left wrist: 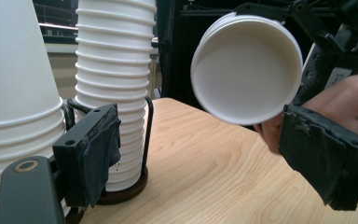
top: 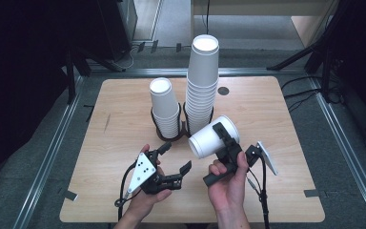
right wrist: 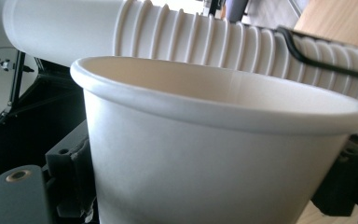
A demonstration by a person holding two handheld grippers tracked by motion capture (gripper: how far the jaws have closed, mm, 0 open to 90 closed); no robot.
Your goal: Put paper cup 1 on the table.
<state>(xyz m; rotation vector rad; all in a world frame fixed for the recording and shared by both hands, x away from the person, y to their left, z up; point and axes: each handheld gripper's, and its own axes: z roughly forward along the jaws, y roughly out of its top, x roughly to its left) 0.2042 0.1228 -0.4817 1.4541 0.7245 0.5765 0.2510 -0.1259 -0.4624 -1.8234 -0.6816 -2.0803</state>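
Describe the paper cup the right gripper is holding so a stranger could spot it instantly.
On the wooden table two stacks of white cups stand in black wire holders. In front of the taller stack, the right gripper clamps a single white paper cup. Unlike the upright, nested ones, it is alone, off the table and tipped sideways.

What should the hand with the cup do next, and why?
Probably carry the single cup over to the shorter stack and turn it base up. The right hand-held gripper is clamped on that cup, which lies tilted on its side in the air, while both stacks, including the taller stack, stand base up in their holders. The left hand-held gripper is open and empty.
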